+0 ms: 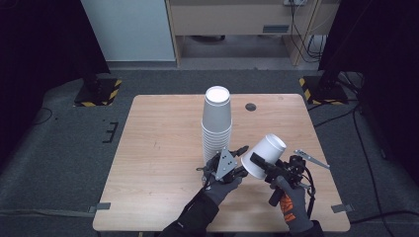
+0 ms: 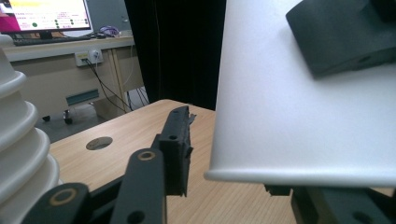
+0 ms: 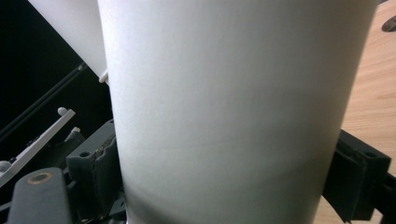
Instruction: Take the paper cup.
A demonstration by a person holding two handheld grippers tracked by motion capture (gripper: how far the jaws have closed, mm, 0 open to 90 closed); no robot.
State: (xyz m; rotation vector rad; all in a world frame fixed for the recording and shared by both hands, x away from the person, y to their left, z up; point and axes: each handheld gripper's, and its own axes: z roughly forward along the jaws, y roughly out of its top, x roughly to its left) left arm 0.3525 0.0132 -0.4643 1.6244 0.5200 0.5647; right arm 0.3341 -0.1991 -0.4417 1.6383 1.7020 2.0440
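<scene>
Wooden tabletop (image 1: 163,148) carries a tall cup stack (image 1: 216,126). Just right of it, the right gripper (image 1: 259,164) clamps a single white cup (image 1: 264,155), tilted, rim toward the left gripper (image 1: 237,160), whose jaws stand apart.

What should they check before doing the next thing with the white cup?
1. Right gripper has the single cup clamped: ok, a jaw sits on each side of it in the right gripper view.
2. Cup is off the table: ok, held tilted in the air.
3. Cup stack stands upright: ok.
4. Left gripper is free: ok, its jaws stand apart by the cup's rim, holding nothing.
5. Cup not dented by the grip: cannot tell.
6. Bare table for setting it down: ok, wood is free on both sides of the stack.
</scene>
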